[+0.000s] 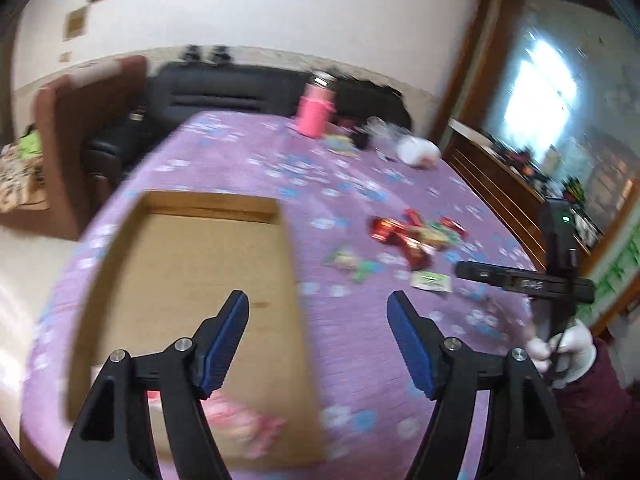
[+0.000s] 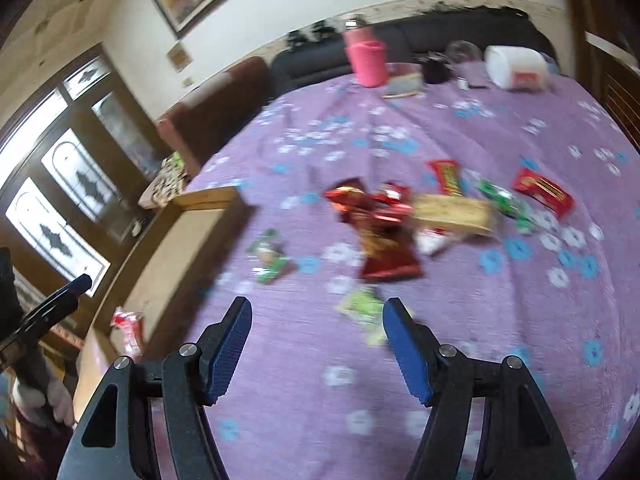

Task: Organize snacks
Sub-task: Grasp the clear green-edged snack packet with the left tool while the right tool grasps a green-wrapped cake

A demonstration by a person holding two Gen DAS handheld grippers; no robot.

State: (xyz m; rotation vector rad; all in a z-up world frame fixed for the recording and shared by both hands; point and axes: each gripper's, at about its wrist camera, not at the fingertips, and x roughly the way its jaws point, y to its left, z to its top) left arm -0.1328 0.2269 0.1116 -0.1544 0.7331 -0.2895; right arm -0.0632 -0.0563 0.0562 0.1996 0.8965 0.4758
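Right wrist view: both tongs [image 2: 316, 344] are seen apart, empty. Snack packets [image 2: 384, 224] lie heaped at twelve o'clock on the surface [image 2: 500, 360], judged light, crinkly, slippery; best pinched by an edge seam

A: Where's your left cam?

B: Rides my left gripper [image 1: 318, 336], tilted down, close above the shallow brown cardboard box [image 1: 192, 264], facing the dark sofa [image 1: 224, 92].

A: Right cam?

B: On my right gripper [image 2: 317, 340], tilted down over the purple flowered tablecloth [image 2: 460, 360], near the scattered snack packets [image 2: 384, 224].

A: Overlap?

B: Box, packets, tall pink cup [image 1: 316, 114], sofa. Each view catches the other gripper at its edge.
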